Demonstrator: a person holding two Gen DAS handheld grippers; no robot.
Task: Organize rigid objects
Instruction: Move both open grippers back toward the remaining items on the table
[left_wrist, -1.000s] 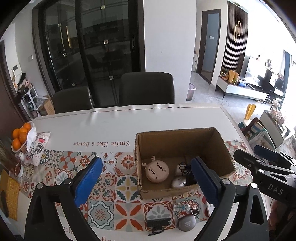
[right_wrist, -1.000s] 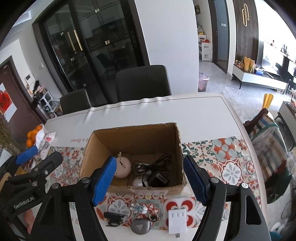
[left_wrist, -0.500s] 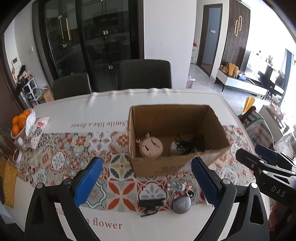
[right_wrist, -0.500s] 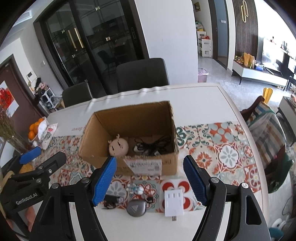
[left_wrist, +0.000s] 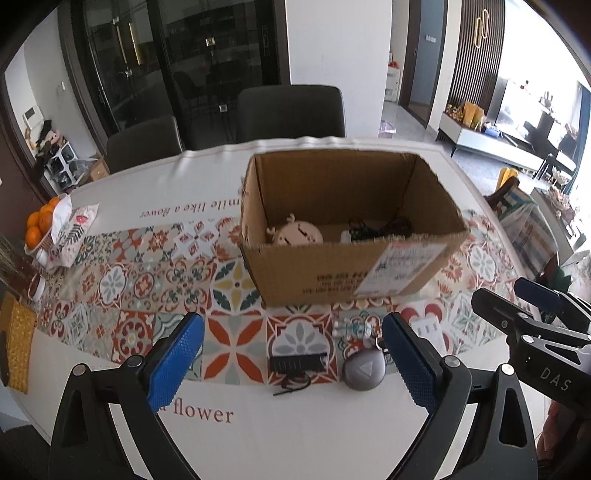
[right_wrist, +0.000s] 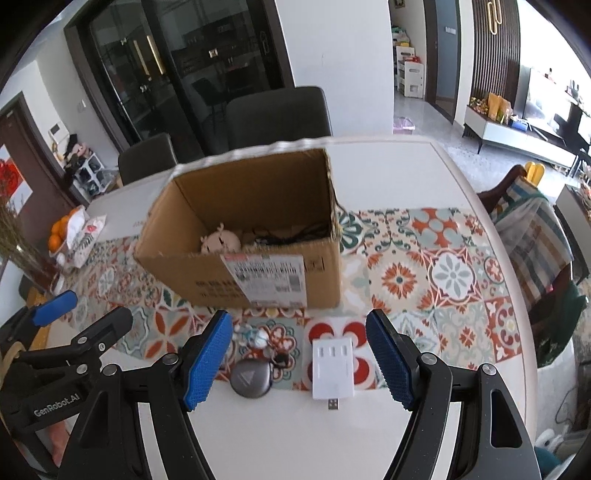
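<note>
Right now both grippers hang over the near edge of the table (left_wrist: 332, 435), fingers spread apart and holding nothing. The left gripper (left_wrist: 291, 360) frames a small black clip-like thing (left_wrist: 298, 363) and a round grey tag (left_wrist: 364, 370); the right gripper (right_wrist: 299, 356) frames that same grey disc and a white USB charger (right_wrist: 332, 369).

This looks like the picking stage: a pink round toy (left_wrist: 298, 233) and a tangle of black cable (left_wrist: 380, 227) already lie inside the cardboard box (left_wrist: 343, 273), while four small pieces wait in a row on the patterned runner (left_wrist: 147, 273), just beside the box's near wall at its six o'clock. A little figurine (left_wrist: 352, 328) sits nearest that wall.

Next, I'd guess, one gripper must drop onto a piece, close, then lift over the rim.

The pieces lie close together, so the fingers have little room between them. The table edge is near at six o'clock. At nine o'clock the runner lies bare; oranges (left_wrist: 38, 223) sit well apart.
</note>
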